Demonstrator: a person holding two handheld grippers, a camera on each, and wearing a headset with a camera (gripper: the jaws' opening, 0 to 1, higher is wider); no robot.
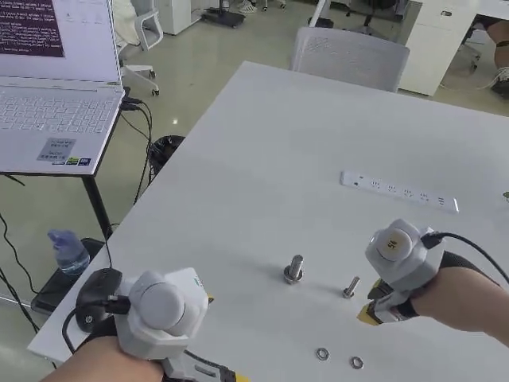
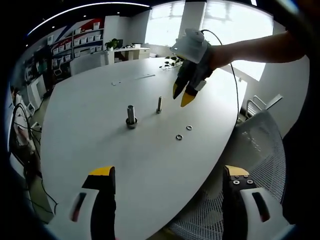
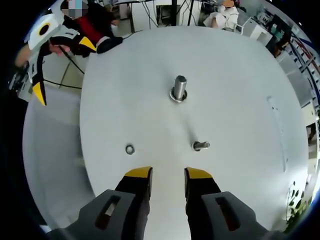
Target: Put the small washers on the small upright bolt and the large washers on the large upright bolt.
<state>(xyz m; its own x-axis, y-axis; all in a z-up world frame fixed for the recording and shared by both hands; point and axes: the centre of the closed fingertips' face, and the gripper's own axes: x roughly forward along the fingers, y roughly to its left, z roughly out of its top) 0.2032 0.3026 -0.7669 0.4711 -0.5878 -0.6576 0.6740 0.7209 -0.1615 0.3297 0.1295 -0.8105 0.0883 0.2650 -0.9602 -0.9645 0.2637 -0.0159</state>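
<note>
White table (image 1: 262, 159) bears large upright bolt (image 1: 294, 269), power strip (image 1: 399, 192); laptop (image 1: 56, 119) stands beside.

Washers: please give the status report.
Left tongs open, empty. Right tongs open, empty. Two washers lie on table, off large bolt, small bolt. Nothing in the way.

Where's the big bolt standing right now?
In the head view, the large bolt stands upright on the white table, left of the small bolt.

All views share the large bolt (image 1: 294, 269)
</note>
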